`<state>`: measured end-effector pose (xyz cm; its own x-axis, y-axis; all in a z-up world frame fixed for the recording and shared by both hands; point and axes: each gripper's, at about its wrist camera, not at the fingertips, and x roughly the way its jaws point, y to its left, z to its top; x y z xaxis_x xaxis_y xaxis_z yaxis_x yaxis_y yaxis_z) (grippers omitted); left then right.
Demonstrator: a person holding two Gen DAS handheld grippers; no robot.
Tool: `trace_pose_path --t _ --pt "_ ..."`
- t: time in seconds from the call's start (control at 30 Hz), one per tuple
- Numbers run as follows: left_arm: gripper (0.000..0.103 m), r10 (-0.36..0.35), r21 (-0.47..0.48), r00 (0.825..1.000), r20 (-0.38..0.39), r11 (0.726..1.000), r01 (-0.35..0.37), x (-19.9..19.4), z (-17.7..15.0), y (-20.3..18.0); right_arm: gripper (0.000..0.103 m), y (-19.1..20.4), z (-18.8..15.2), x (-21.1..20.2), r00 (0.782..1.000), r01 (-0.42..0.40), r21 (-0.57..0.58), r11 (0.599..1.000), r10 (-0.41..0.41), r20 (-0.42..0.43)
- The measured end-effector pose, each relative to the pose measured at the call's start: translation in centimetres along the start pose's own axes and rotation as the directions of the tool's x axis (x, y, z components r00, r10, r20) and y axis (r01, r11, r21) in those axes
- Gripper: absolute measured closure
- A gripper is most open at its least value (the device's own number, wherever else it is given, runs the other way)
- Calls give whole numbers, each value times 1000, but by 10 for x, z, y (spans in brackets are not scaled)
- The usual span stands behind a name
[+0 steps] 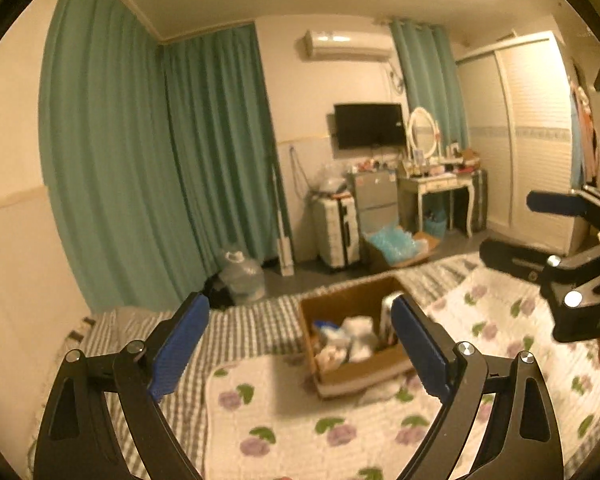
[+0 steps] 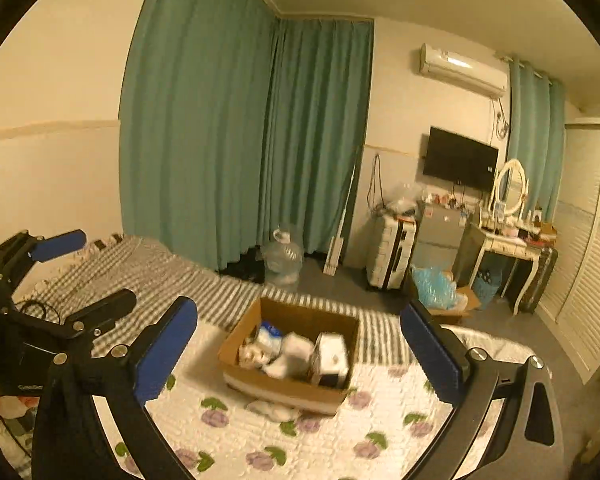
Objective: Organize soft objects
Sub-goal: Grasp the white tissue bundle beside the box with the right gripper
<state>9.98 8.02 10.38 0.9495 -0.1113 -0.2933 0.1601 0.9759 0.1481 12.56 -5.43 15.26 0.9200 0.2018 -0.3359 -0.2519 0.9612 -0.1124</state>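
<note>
An open cardboard box [image 1: 350, 304] sits on the bed with white soft items [image 1: 358, 338] and other packs inside; it also shows in the right wrist view [image 2: 296, 314], with soft white items [image 2: 296, 354] and a white carton [image 2: 332, 356]. A small white soft item [image 2: 272, 409] lies on the quilt in front of the box. My left gripper [image 1: 300, 344] is open and empty, held above the bed short of the box. My right gripper [image 2: 298, 354] is open and empty, also short of the box. Each gripper shows at the edge of the other's view, the right one [image 1: 512, 232] and the left one [image 2: 84, 268].
A floral quilt [image 2: 320, 440] lies over a grey striped sheet [image 2: 160, 268]. Beyond the bed's far edge stand a water jug [image 2: 282, 258], a suitcase [image 2: 390, 254], a small fridge, a dressing table [image 2: 508, 248] and a floor box of blue packaging [image 2: 436, 286]. Green curtains hang at left.
</note>
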Motion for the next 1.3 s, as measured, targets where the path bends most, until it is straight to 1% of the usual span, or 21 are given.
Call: trace_pose_path --t 0.07,0.13,0.2,0.3,0.33,0.4,0.43,0.5,0.57,0.63,0.7,0.77,0.83,0.93,1.0,1.07,1.1,1.17,1.2,1.27,1.3 --pt "9 10 -9 1000 -21 1000 -10 9 -17 3 1 5 -22 15 999 -19 21 1000 20 -36" --pt "9 12 -29 998 -56 999 -14 25 -38 8 1 9 -48 42 995 -39 57 998 44 -94" --pt "9 8 -57 996 -93 998 -14 41 -59 12 1 8 -75 71 987 -27 83 996 40 -156" --pt "9 25 -92 987 -158 995 -40 73 -89 17 1 9 -113 118 970 -22 114 993 48 -239" --pt "9 31 -102 982 -188 994 -51 90 -103 18 1 9 -125 133 963 -21 124 992 53 -266" --pt "9 31 -108 971 -236 992 -58 112 -120 19 1 6 -150 161 947 -15 151 988 63 -316" --pt "9 36 -106 963 -268 992 -67 129 -131 19 1 4 -162 175 940 -11 166 986 67 -336" --pt "9 49 -100 953 -300 992 -83 144 -149 18 1 2 -184 197 931 -12 198 980 83 -356" --pt "9 24 -130 944 -328 989 -70 164 -166 18 1 1 -207 217 923 -9 233 972 98 -373" --pt "9 -14 -149 938 -347 988 -40 182 -183 16 1 -2 -220 233 911 -14 264 964 121 -395" --pt "9 -21 -135 930 -366 990 -31 195 -198 14 1 -3 -230 247 898 -7 290 957 134 -419" --pt "9 -38 -125 919 -393 992 -13 207 -210 12 1 -3 -235 259 891 0 289 957 131 -435" --pt "9 -53 -131 906 -420 991 -3 216 -218 12 3 -2 -238 268 885 7 288 958 129 -447" --pt "9 -63 -146 894 -443 989 -2 220 -225 12 6 -2 -239 276 886 30 279 960 103 -451" --pt "9 -67 -155 894 -443 988 -2 219 -227 12 10 -2 -240 281 885 47 267 963 84 -458" --pt "9 -70 -159 896 -439 987 -1 217 -227 13 20 -2 -242 283 883 66 260 963 66 -466" --pt "9 -68 -159 895 -440 987 -4 216 -227 12 22 -3 -243 282 883 71 262 963 61 -465" --pt "9 -69 -161 895 -442 987 -3 215 -229 13 46 -6 -243 280 887 81 266 961 52 -459" --pt "9 -71 -162 893 -444 987 -2 214 -228 12 48 -7 -243 279 888 85 267 960 48 -457" --pt "9 -77 -162 892 -445 987 5 215 -226 13 57 -9 -242 275 894 80 272 959 51 -445" --pt "9 -77 -159 892 -446 987 6 214 -226 12 57 -8 -242 270 898 64 279 958 67 -435"
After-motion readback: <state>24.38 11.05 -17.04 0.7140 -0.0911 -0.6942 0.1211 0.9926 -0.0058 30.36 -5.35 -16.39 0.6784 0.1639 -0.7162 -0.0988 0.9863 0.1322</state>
